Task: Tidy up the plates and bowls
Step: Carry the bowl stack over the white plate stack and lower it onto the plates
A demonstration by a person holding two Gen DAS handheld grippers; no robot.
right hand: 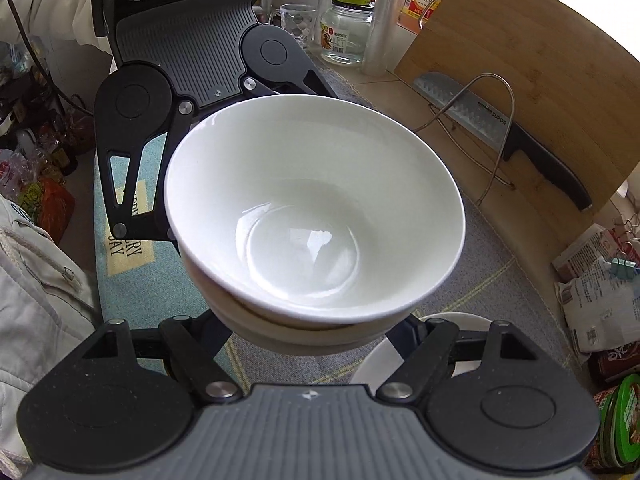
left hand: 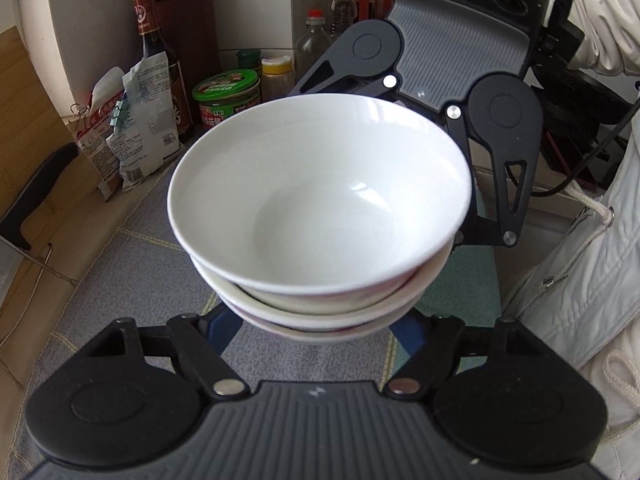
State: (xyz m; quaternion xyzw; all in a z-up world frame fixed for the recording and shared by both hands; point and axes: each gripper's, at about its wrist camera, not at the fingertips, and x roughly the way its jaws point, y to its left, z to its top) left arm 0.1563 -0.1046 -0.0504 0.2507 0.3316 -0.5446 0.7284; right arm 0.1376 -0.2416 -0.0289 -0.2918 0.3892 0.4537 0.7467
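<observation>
Gripping from opposite sides, the left gripper (left hand: 316, 320) and the right gripper (right hand: 316, 320) pinch one stack of white bowls (left hand: 320, 196) between them, each with its fingers closed against the lower bowls, though the fingertips themselves are hidden under the rims. In the left wrist view the stack fills the centre, clear of the grey mat (left hand: 120, 320) below, and the right gripper's black linkage and ribbed body rise behind it from 12 to 3 o'clock. A person's white sleeve (left hand: 600, 20) shows at 2 o'clock. At 10 o'clock stand a dark bottle (left hand: 154, 48), a folded paper packet (left hand: 140, 120) and a green-lidded tin (left hand: 228, 92) (its label too blurred to read). In the right wrist view the top bowl looks empty and glossy, with the left gripper behind it from 9 to 12 o'clock. A white plate (right hand: 400, 356) peeks out under the stack at 5 o'clock, lying on the mat. At 2 o'clock a knife (right hand: 500, 128) leans on a wooden cutting board (right hand: 540, 60) held by a wire stand (right hand: 496, 120), and a glass jar (right hand: 346, 28) sits near 12 o'clock.
</observation>
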